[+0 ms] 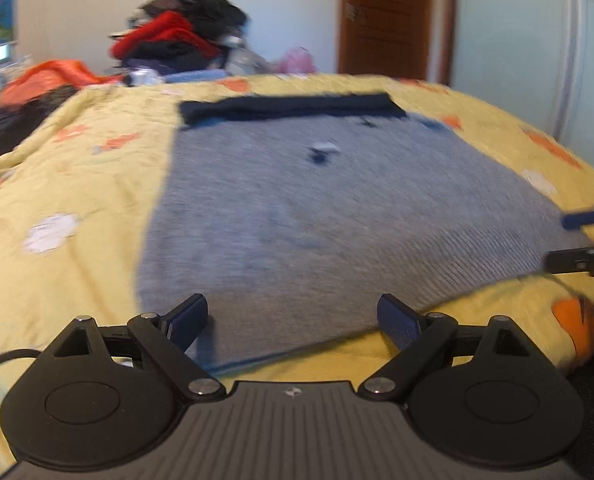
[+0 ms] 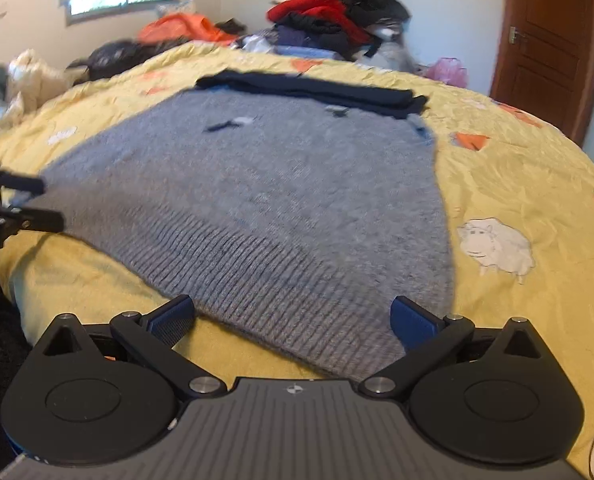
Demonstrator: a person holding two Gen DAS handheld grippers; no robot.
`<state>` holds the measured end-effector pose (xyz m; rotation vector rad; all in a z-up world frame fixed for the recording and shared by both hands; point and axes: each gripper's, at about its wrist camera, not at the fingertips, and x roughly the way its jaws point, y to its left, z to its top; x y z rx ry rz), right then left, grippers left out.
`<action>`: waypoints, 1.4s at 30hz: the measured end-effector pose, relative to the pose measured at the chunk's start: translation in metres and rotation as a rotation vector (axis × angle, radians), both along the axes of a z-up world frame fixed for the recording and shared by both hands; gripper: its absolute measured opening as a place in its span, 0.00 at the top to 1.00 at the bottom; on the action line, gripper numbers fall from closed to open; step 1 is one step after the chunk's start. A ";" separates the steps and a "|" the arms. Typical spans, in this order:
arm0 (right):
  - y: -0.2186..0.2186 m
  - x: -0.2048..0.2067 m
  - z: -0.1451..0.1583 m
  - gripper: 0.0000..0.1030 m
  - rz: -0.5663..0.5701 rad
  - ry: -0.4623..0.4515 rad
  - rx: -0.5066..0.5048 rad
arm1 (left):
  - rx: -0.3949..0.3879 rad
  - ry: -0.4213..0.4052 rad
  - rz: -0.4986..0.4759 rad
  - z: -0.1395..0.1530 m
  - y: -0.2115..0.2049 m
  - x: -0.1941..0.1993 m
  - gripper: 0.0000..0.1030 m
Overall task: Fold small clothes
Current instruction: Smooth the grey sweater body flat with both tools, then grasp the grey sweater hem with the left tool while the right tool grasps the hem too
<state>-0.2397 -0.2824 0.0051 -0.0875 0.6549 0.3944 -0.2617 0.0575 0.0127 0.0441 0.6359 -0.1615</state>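
grey knitted sweater (image 2: 265, 208) flat on the yellow printed bedspread (image 2: 517, 184), dark navy folded part along its far edge | left gripper (image 1: 293, 320) jaws wide, empty, at near hem | right gripper (image 2: 293, 316) same, near right corner | far clothes pile (image 2: 337, 12) blurry

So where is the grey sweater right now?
The grey sweater lies flat on the yellow bedspread, its ribbed hem nearest both open grippers.
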 end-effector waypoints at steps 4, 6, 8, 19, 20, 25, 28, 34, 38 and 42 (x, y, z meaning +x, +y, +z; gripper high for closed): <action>-0.034 0.008 0.016 0.00 -0.143 -0.013 0.162 | -0.096 -0.024 0.099 0.008 0.028 0.004 0.10; -0.041 0.016 0.018 0.00 -0.165 0.017 0.205 | -0.161 -0.012 0.111 0.010 0.035 0.010 0.10; -0.036 0.020 0.018 0.00 -0.146 0.024 0.217 | -0.203 0.006 0.098 0.009 0.034 0.015 0.10; 0.001 0.014 -0.010 0.00 0.002 0.045 -0.056 | -0.031 0.057 -0.056 -0.008 -0.003 0.009 0.04; -0.004 0.014 -0.008 0.00 -0.001 0.058 -0.055 | -0.039 0.050 -0.038 -0.006 0.003 0.007 0.04; -0.019 0.011 0.006 0.00 -0.020 0.088 0.056 | -0.151 0.013 0.087 0.010 0.043 0.003 0.04; -0.032 0.015 0.012 0.00 -0.069 0.106 0.167 | -0.263 0.057 0.156 0.010 0.065 0.012 0.04; -0.056 0.028 0.002 0.00 -0.176 0.177 0.199 | -0.496 0.149 0.208 0.000 0.093 0.022 0.04; -0.068 0.036 0.003 0.00 -0.151 0.249 0.341 | -0.793 0.226 0.150 -0.011 0.108 0.031 0.04; -0.084 0.050 0.003 0.00 -0.123 0.349 0.500 | -0.908 0.290 0.117 -0.017 0.114 0.042 0.04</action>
